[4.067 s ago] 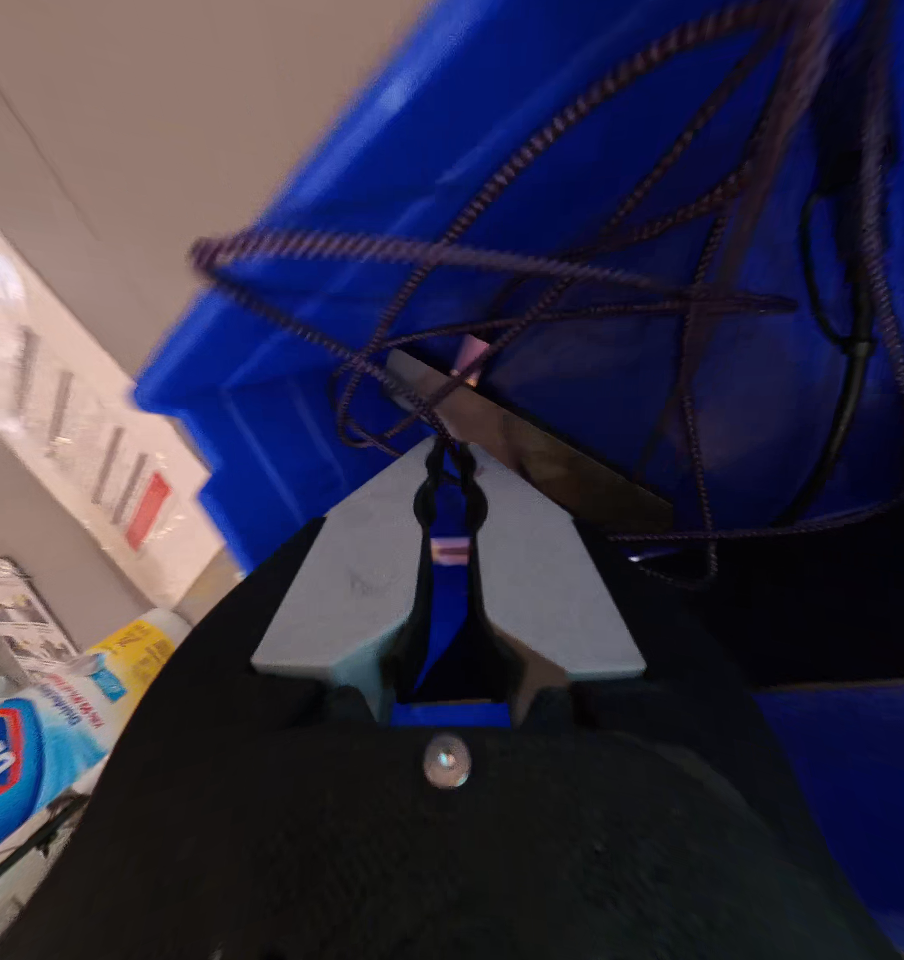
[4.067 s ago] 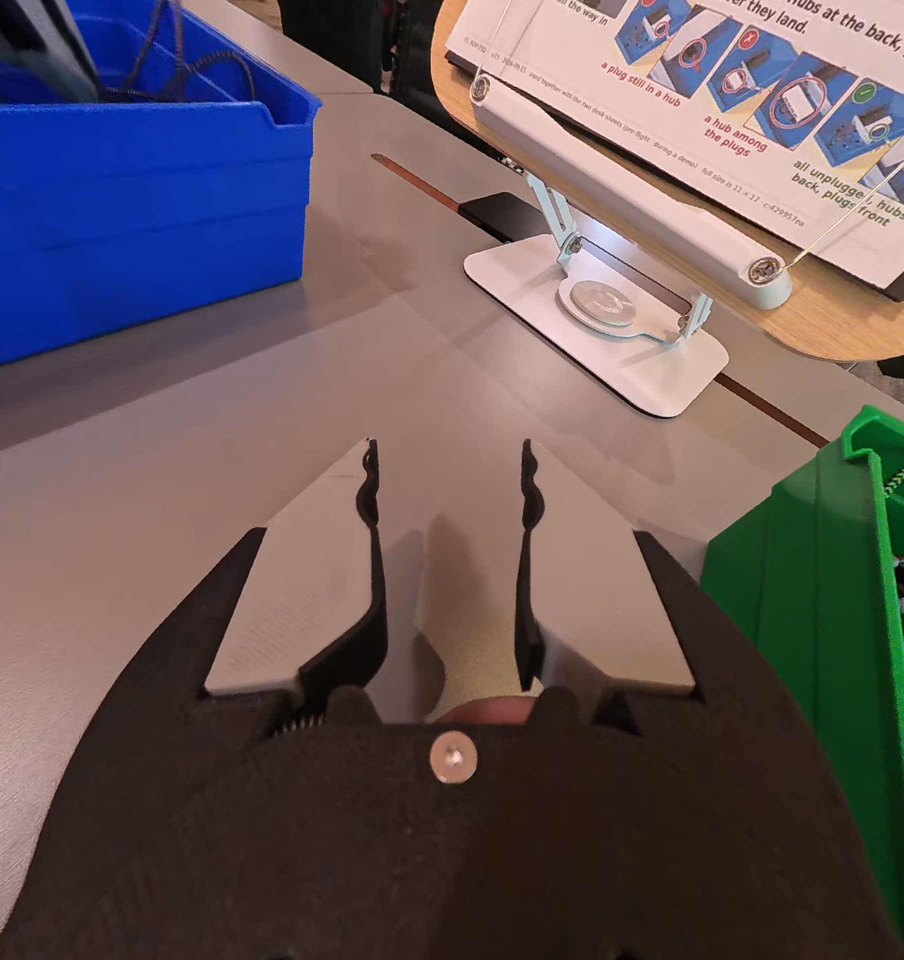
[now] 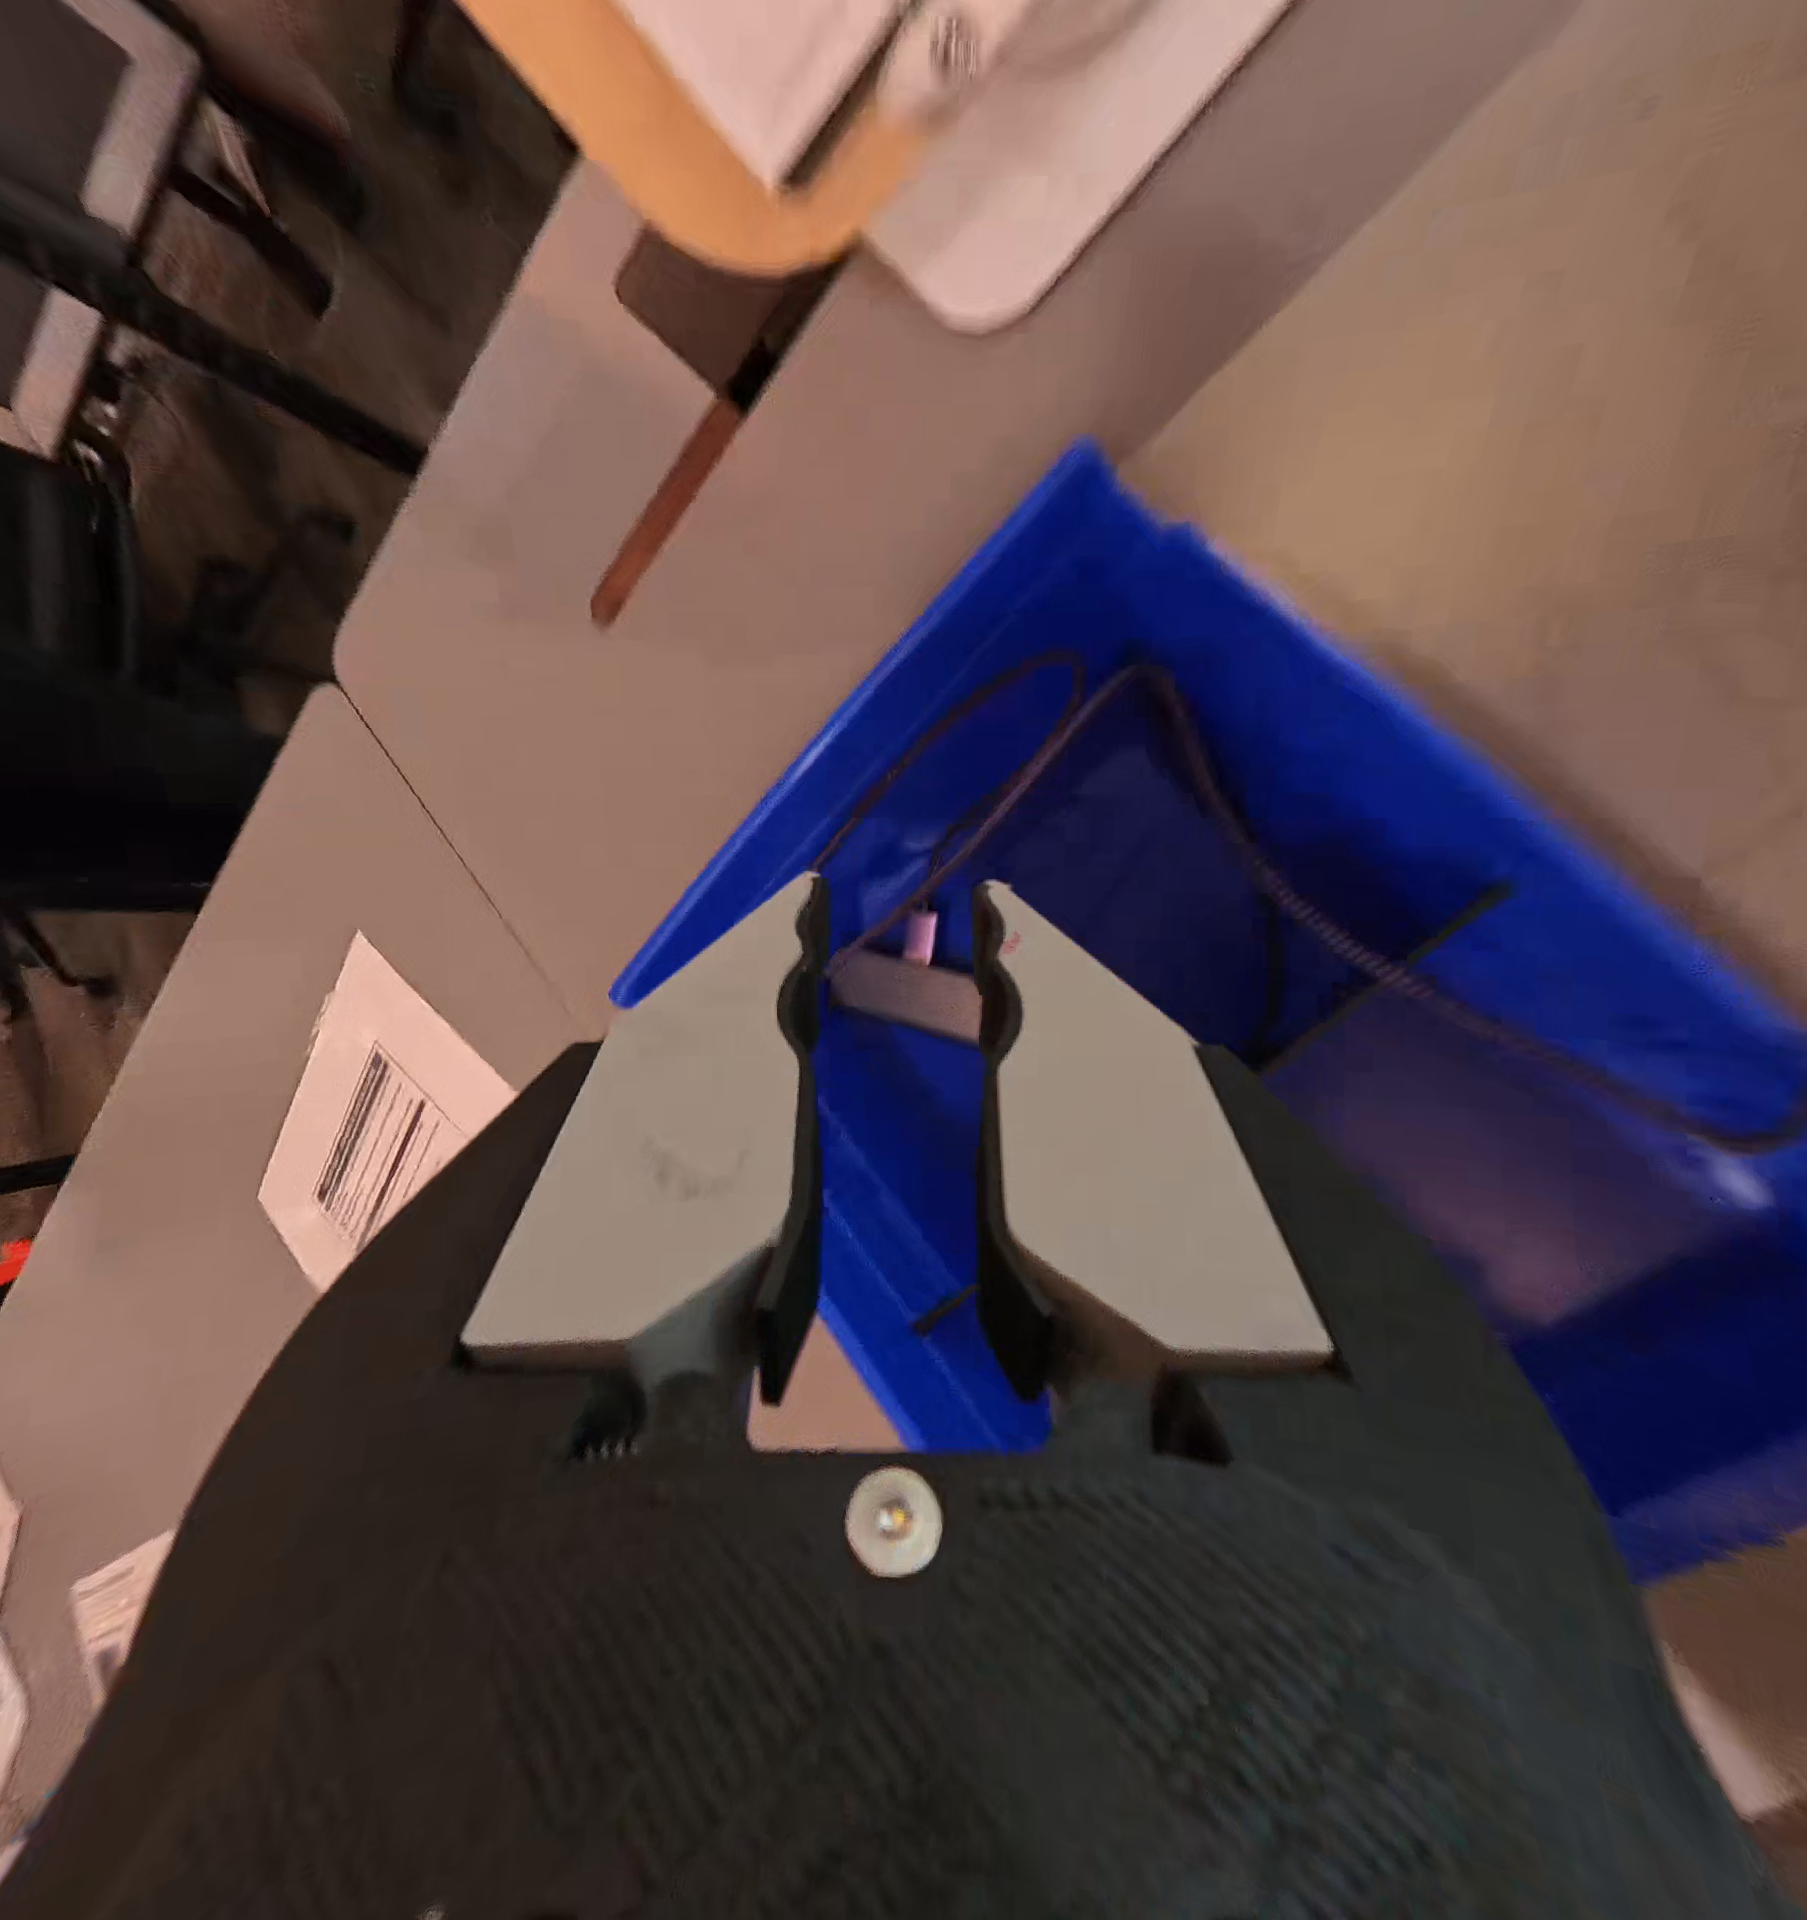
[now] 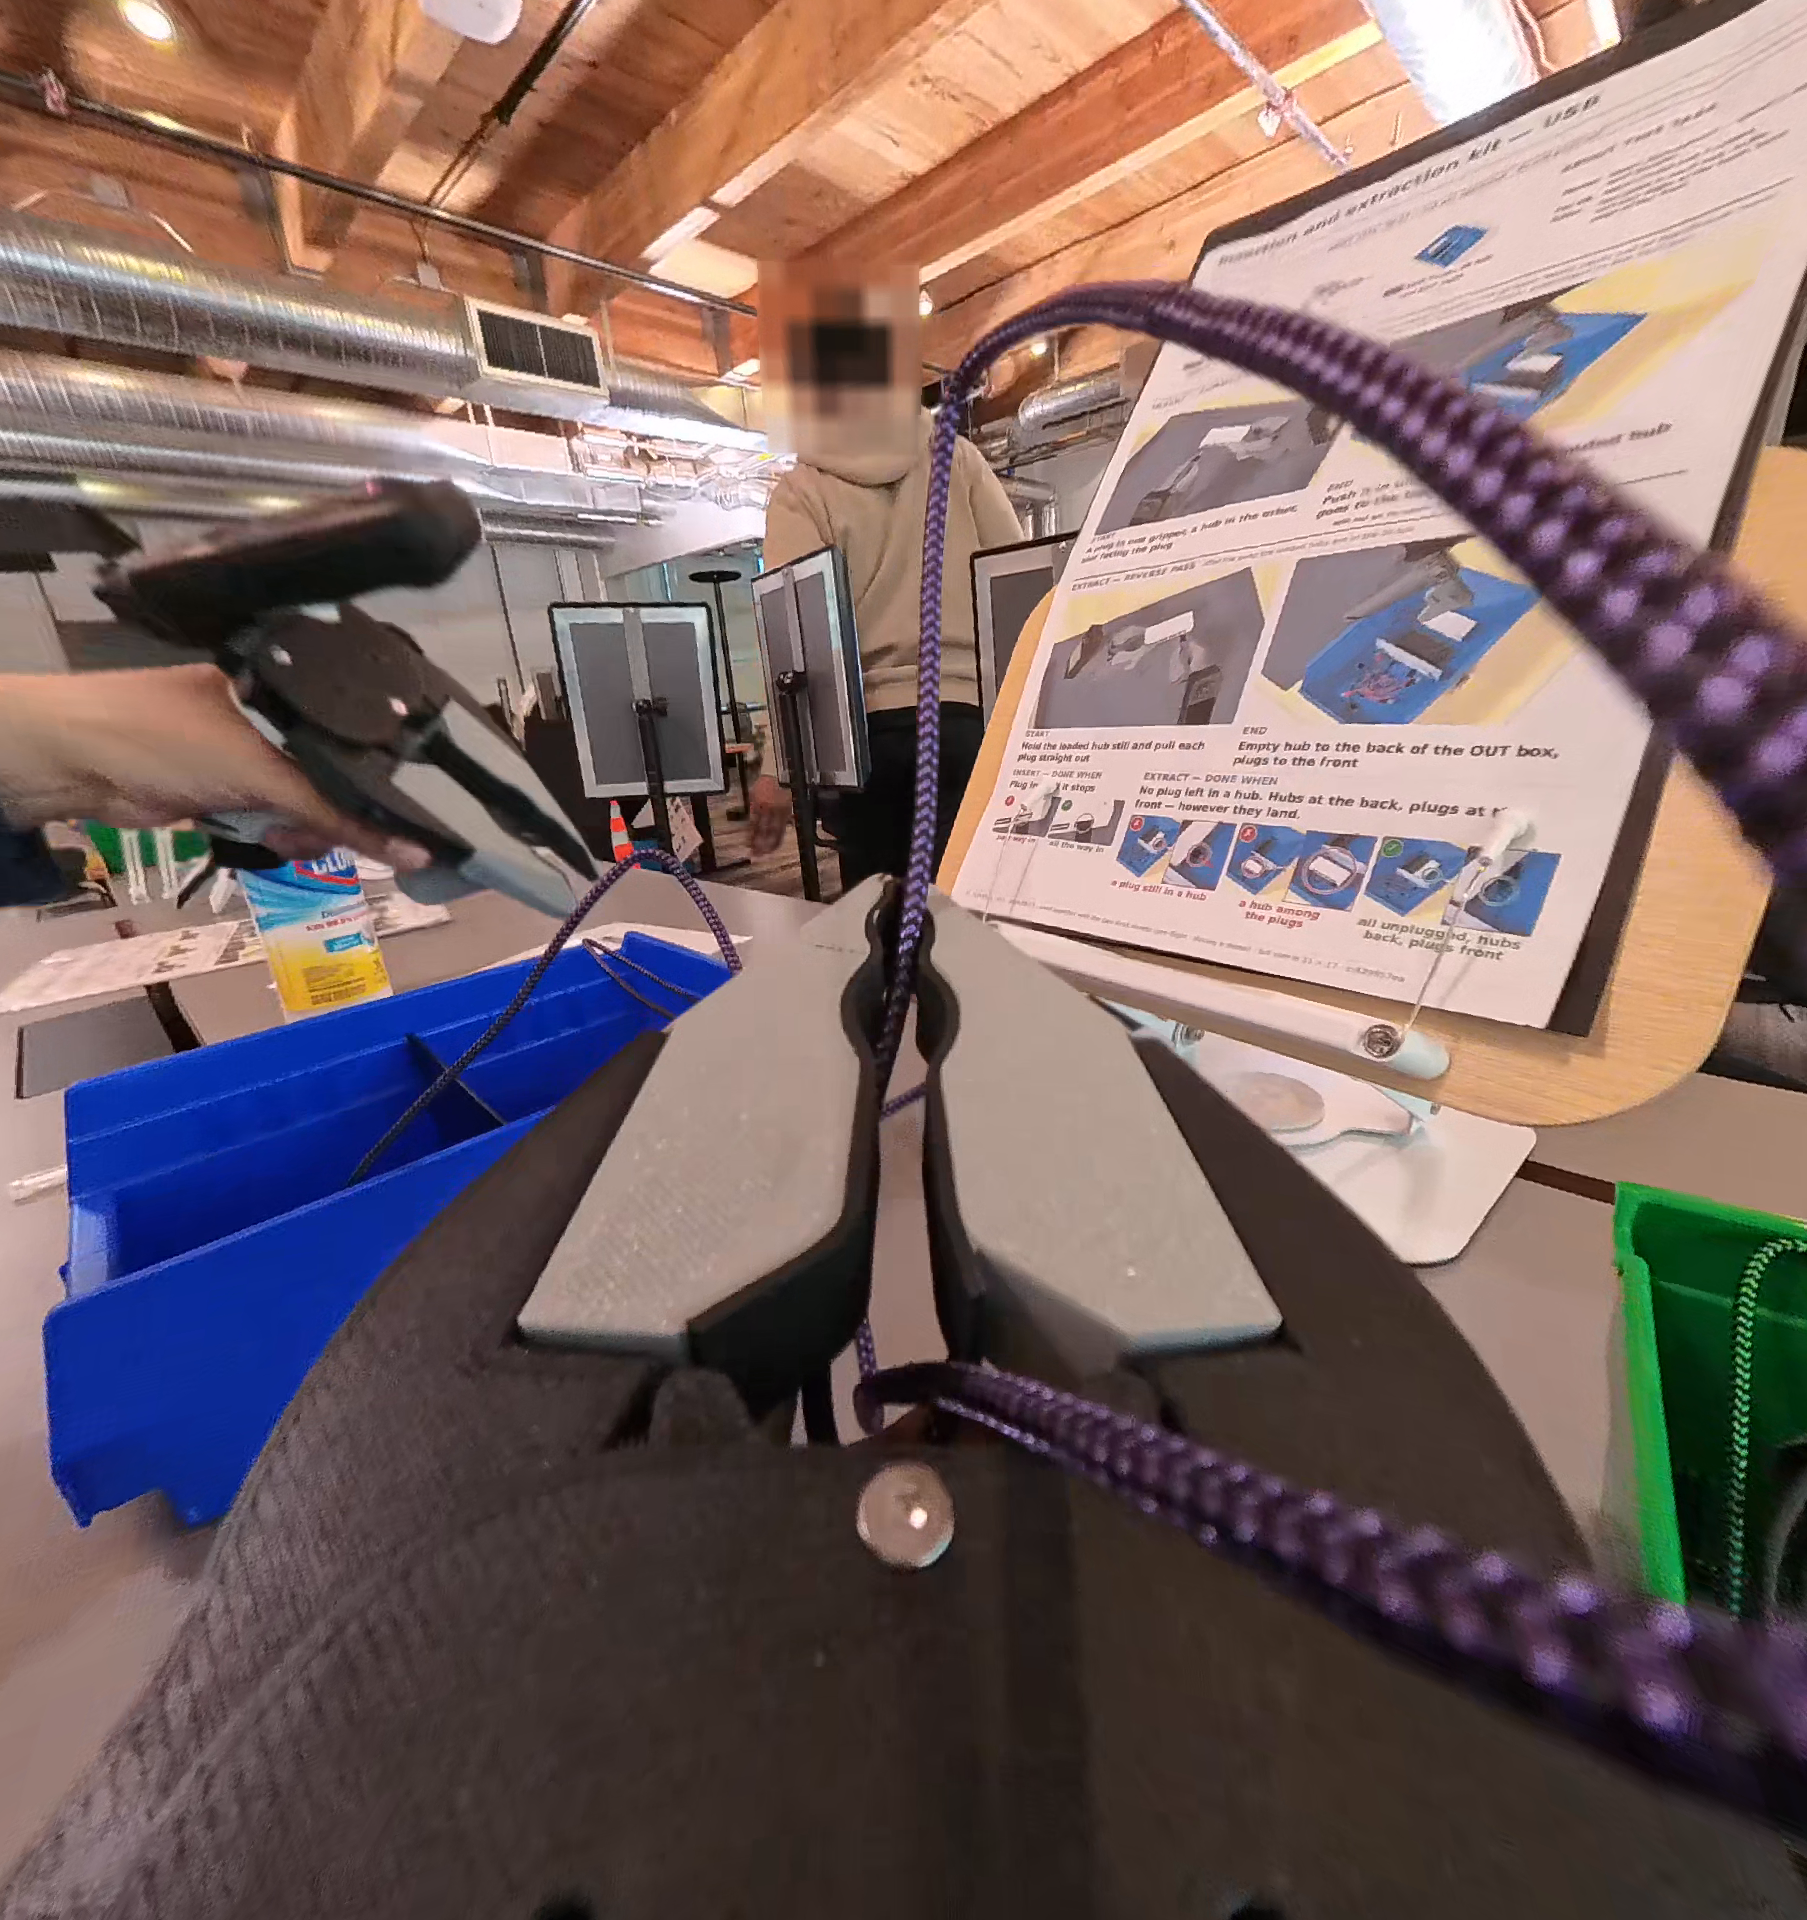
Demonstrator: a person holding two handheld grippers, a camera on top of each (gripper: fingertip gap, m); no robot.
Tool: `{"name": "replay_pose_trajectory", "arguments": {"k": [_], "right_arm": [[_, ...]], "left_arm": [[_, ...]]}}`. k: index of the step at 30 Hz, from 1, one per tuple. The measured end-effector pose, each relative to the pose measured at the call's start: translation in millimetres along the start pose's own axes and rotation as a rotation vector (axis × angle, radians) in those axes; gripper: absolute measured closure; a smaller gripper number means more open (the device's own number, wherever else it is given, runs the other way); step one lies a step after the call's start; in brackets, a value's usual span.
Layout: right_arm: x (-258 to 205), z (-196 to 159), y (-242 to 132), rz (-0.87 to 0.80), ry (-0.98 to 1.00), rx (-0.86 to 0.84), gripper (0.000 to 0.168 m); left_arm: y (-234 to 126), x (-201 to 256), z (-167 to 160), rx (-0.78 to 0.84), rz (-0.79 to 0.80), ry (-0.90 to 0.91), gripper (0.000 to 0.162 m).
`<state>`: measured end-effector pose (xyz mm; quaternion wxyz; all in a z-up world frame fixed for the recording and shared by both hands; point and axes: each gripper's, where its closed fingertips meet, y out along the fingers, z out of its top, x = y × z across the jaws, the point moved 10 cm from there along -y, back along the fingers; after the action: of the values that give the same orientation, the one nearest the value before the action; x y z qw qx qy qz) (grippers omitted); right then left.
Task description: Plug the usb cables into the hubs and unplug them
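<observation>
In the right wrist view my right gripper is shut on a purple braided USB cable, held above the table. The cable runs up from the fingertips, arcs over to the right, and another stretch crosses the gripper body. A strand trails down into the blue bin. My left gripper is open and empty, hovering over the blue bin. Below its tips lies a grey hub with a pinkish plug at it. It also shows in the right wrist view, above the bin.
An instruction board on a stand stands at the right rear. A green bin with a green braided cable is at the far right. A wipes canister and papers lie behind the blue bin. A person stands beyond the table. Spacing between my two grippers at the tips: around 30 centimetres. My right tips are about 40 centimetres from the grey hub, my left tips only 15 centimetres.
My left gripper was shut on the purple cable in the blue bin; now it is open above it. My right gripper was open over the table; now it grips the raised cable.
</observation>
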<state>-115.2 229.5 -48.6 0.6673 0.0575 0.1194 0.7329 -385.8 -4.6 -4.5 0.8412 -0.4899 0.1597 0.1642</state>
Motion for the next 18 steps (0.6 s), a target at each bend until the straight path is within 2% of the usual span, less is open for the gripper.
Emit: {"name": "replay_pose_trajectory", "arguments": {"k": [5,8,11,14,18], "right_arm": [[0.1,-4.2,4.2,0.019,0.019,-0.038,0.168],[-1.2,-5.2,5.2,0.023,0.011,-0.045,0.168],[-2.6,-6.4,5.8,0.031,0.004,-0.048,0.168],[-4.8,-8.1,7.0,0.043,0.008,-0.051,0.168],[-7.3,-8.9,7.3,0.049,-0.006,-0.054,0.168]], "left_arm": [[37.0,-5.5,-32.4,-0.096,0.106,0.185,0.138],[41.6,7.7,-31.0,-0.008,0.022,0.307,0.138],[40.2,12.5,-29.4,0.034,0.025,0.449,0.141],[51.3,9.8,-34.1,-0.062,0.078,0.546,0.139],[74.7,-0.4,-38.2,-0.164,0.208,0.573,0.14]]}}
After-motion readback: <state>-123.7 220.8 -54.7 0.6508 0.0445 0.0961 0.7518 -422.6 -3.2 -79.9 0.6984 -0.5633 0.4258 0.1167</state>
